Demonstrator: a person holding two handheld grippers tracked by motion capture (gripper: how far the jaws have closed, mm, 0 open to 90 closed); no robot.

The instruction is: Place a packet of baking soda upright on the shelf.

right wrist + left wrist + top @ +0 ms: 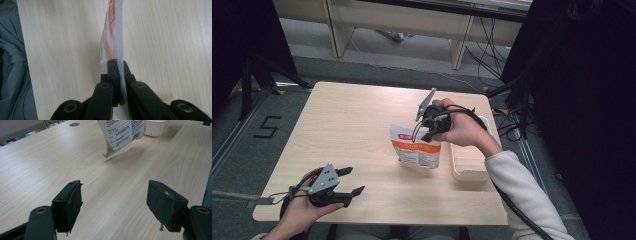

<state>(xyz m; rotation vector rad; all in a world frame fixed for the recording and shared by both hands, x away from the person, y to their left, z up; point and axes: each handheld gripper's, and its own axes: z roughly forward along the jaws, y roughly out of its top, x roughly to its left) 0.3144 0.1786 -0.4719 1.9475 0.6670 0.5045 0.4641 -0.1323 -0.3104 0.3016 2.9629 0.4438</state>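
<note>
A white and orange printed pouch (416, 145) hangs over the middle of the wooden table (352, 125), held by its top edge. My right gripper (430, 131) is shut on that edge, and the right gripper view looks along the pouch (113, 32) edge-on between the closed jaws. In the left gripper view the pouch (122, 132) dangles just above the table, its lower corner near the wood. My left gripper (352, 181) rests open near the table's front left, nothing between its pads (72, 202), well apart from the pouch.
A white rectangular tray (467, 162) lies at the table's right side, just right of the pouch, and its end (155, 127) appears beyond the pouch. A round cable hole (74, 124) sits at the table's far edge. Cables and dark stands surround the table.
</note>
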